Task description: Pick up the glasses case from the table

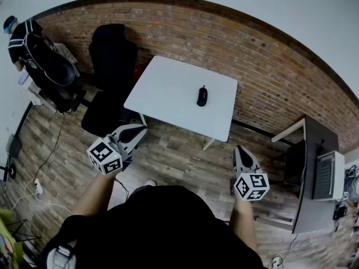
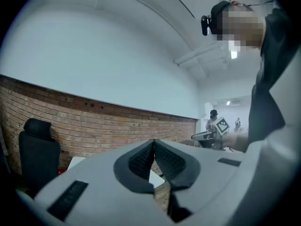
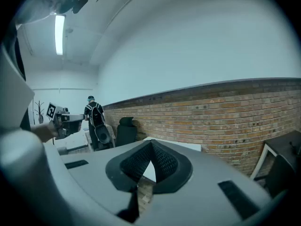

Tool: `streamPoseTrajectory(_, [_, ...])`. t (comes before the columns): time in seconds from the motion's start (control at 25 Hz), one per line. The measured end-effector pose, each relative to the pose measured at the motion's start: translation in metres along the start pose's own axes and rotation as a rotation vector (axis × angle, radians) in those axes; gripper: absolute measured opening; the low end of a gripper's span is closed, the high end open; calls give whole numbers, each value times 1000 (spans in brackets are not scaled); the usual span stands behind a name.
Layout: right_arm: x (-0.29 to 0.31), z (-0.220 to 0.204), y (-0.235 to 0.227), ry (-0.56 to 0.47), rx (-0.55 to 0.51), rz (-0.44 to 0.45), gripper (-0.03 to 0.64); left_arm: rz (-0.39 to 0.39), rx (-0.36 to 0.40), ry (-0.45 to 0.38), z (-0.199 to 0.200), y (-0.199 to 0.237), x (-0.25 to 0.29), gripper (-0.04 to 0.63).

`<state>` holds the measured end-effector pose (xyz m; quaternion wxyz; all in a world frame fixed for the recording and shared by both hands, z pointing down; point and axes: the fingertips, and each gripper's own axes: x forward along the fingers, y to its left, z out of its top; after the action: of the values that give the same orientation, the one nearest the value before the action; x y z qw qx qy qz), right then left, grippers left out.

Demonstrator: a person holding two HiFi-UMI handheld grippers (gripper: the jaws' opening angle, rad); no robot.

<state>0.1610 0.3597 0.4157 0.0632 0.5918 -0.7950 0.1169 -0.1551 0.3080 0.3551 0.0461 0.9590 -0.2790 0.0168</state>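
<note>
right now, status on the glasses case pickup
Left gripper shut, empty; right gripper shut, empty. Glasses case on the white table, ahead of both, not yet reached. Nothing seen in the way.

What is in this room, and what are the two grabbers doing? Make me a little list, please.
glasses case: black, lying alone on the table, nothing touching it
table: white, near the brick wall
chair: black office chair, left of the table in the head view
left gripper: shut, empty, over the wooden floor, short of the table
right gripper: shut, empty, also short of the table
other person: far left, wearing a backpack
</note>
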Motion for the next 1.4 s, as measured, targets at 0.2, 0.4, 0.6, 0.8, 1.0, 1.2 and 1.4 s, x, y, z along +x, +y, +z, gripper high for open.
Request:
streamPoseTrajectory(0.2, [-5, -8, -9, 16, 9, 13, 15, 3, 4, 8, -4, -9, 6, 12])
streamPoseTrajectory(0.4, [-7, -12, -21, 4, 33, 19, 15, 14, 0, 17, -8, -16, 12, 12])
streamPoseTrajectory(0.6, [-6, -19, -36, 1, 62, 21, 15, 30, 0, 25, -13, -22, 19, 12])
streamPoseTrajectory(0.8, [-1, -25, -42, 22, 64, 39, 15, 45, -1, 49, -22, -23, 19, 12])
streamPoseTrajectory(1.0, [12, -25, -36, 46, 73, 87, 15, 61, -19, 55, -26, -16, 18, 12])
streamPoseTrajectory(1.2, [28, -29, -31, 68, 60, 92, 15, 51, -21, 52, -31, -3, 22, 12])
streamPoseTrajectory(1.4, [50, -25, -32, 81, 61, 74, 15, 32, -21, 63, -31, 19, 32, 12])
